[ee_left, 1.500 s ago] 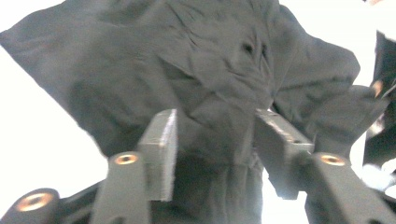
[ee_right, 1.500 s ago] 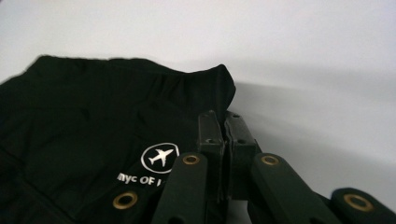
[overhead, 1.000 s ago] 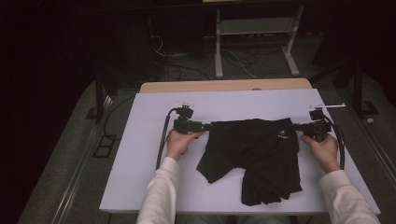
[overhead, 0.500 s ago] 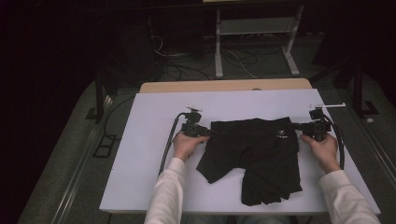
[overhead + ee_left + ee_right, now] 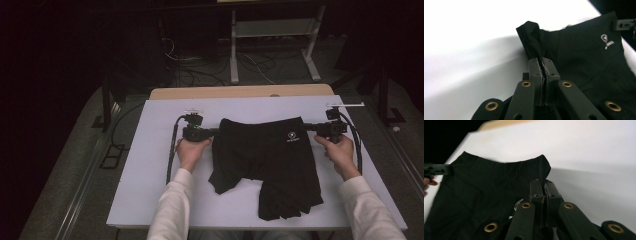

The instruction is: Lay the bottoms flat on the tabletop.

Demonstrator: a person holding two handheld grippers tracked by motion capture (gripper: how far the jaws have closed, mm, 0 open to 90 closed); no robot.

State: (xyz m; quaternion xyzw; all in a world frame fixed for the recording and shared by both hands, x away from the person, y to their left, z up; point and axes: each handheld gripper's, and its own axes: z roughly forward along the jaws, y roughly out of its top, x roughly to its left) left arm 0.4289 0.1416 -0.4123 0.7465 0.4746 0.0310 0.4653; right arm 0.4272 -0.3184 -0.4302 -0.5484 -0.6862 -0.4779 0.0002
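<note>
**Both corners pinched, shorts ready to be drawn flat**

The white rectangular tabletop (image 5: 150, 190) carries a pair of black fabric shorts (image 5: 270, 160), lying a little right of centre with the waistband toward the far edge and the two legs trailing toward the person. A small white logo (image 5: 290, 138) sits near the right end of the waistband.

The left gripper (image 5: 543, 65) has just been closing, and its jaws now stand pressed together on the left waistband corner, cloth bunched between them. The right gripper (image 5: 543, 185) is likewise clamped tight on the right corner, though from its own view the dark cloth against black jaws makes it hard to say how much fabric it has.

To do this step well, I would judge that the two hands should pull apart evenly and level, keeping the waistband taut, then lift only enough for the rumpled left leg to drop straight before it is laid down again.
</note>
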